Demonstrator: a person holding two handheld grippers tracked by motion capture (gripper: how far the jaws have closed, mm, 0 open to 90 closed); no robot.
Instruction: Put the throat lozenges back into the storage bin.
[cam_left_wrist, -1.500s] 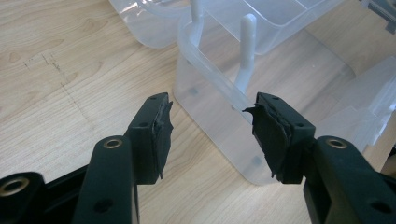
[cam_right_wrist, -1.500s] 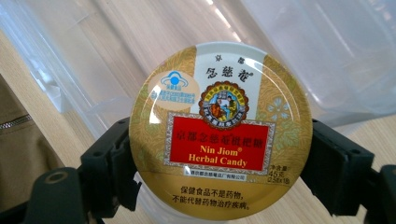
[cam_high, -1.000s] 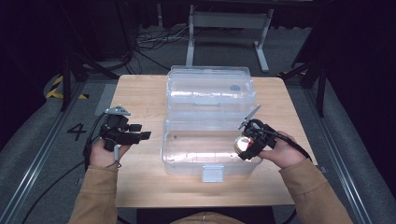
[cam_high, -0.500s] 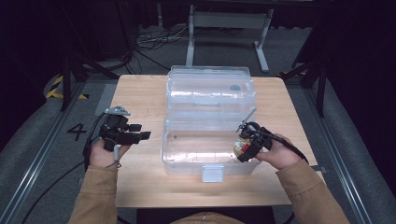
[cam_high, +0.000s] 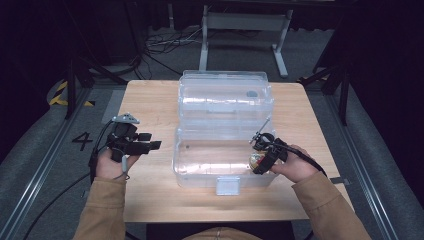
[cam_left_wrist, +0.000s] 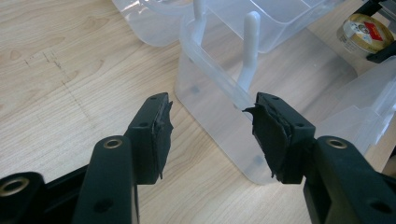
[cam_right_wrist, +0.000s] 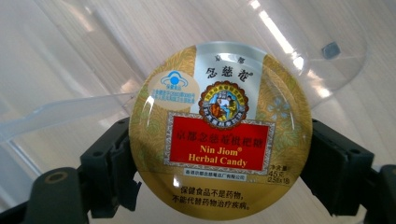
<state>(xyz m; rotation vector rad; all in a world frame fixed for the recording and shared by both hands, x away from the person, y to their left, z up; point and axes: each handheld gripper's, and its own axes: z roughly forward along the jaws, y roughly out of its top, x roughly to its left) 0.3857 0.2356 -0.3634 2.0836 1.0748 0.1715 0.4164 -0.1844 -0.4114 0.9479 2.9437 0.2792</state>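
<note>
We see a person seated at a wooden table (cam_high: 150, 100) with a clear plastic storage box (cam_high: 220, 157) open in front of them, its lid (cam_high: 225, 95) folded back on the far side. The right gripper (cam_high: 260, 159) has its jaws clamped on the rim of a round gold candy tin (cam_high: 256, 160), labelled Nin Jiom Herbal Candy. In the right gripper view the tin (cam_right_wrist: 219, 130) faces the camera flat-on, a black jaw pressing each side, with the box's clear wall and floor behind it. The tin sits at the box's right end, just at or over its near right corner; we judge the coming move to be a short lowering into the box, leftward from the hand. The left gripper (cam_high: 145, 146) hovers left of the box, jaws apart and holding nothing. In the left gripper view its fingers (cam_left_wrist: 154, 133) point at the box's left wall (cam_left_wrist: 219, 116), close but apart from it, with the tin (cam_left_wrist: 364, 33) far across. We see nothing inside the box blocking the way, though its right wall stands beside the tin
</note>
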